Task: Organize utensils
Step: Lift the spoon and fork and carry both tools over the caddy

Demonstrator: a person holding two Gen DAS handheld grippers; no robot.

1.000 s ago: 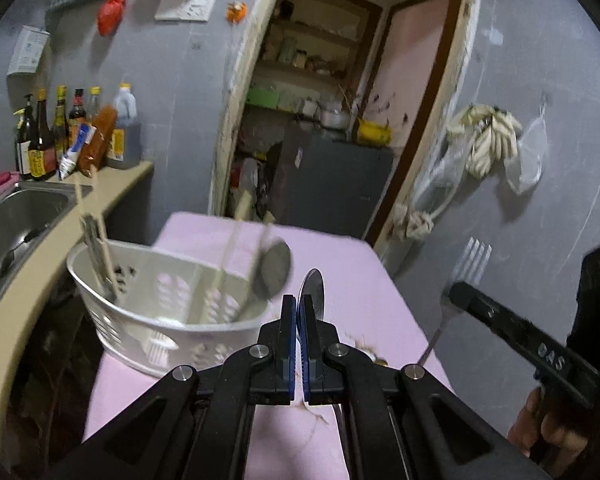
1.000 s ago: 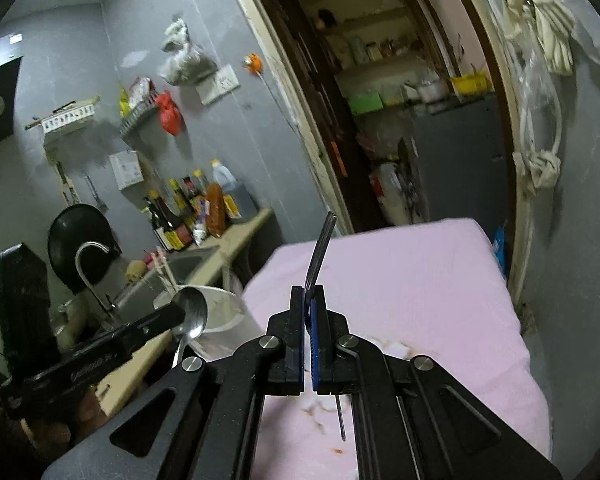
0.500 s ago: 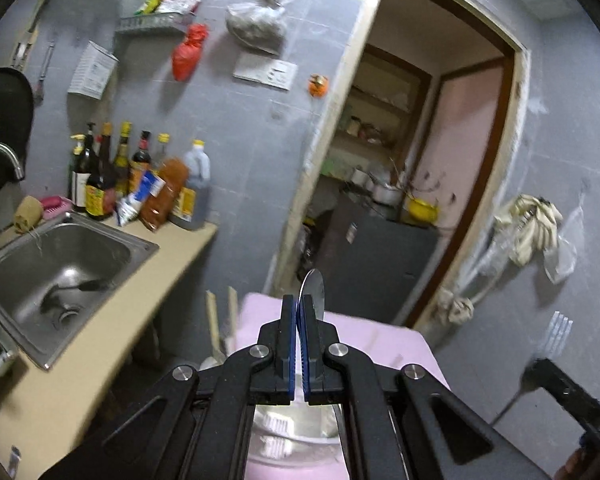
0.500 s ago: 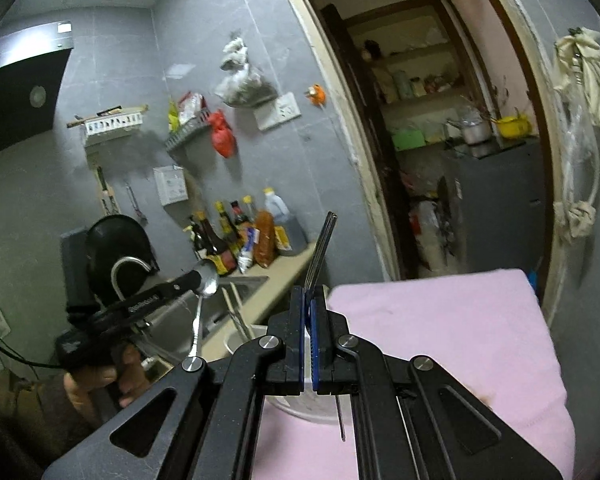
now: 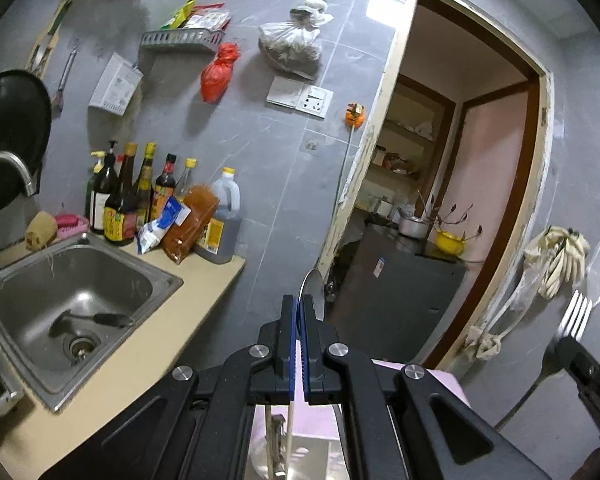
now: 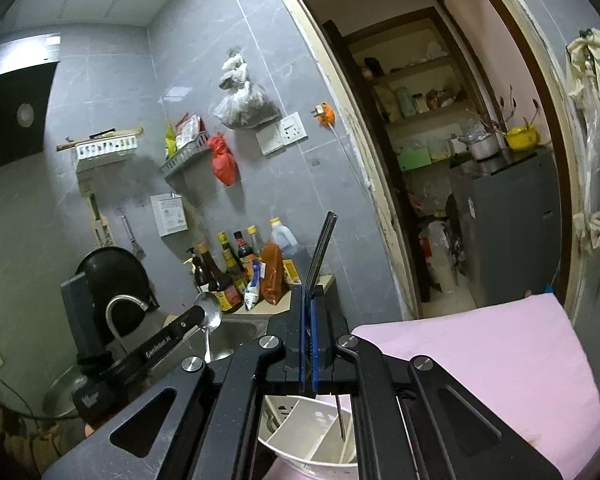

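The left gripper (image 5: 300, 312) is clamped on a spoon (image 5: 314, 290), bowl sticking up past its tips, handle hanging below. The right gripper (image 6: 309, 304) pinches a fork (image 6: 320, 248) the same way, tines up. Both are held above the white divided basket (image 6: 300, 436) on the pink cloth (image 6: 480, 352).

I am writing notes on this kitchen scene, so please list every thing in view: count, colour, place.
spoon: one, silver, held in left gripper
fork: one, silver, held in right gripper
basket: one, white, on the pink cloth, below the grippers
pink cloth: one, on the table
sink: one, steel, in the counter
bottles: several, dark, behind the sink
red bag: one, hanging on the wall
left gripper: black, shut on the spoon
right gripper: black, shut on the fork
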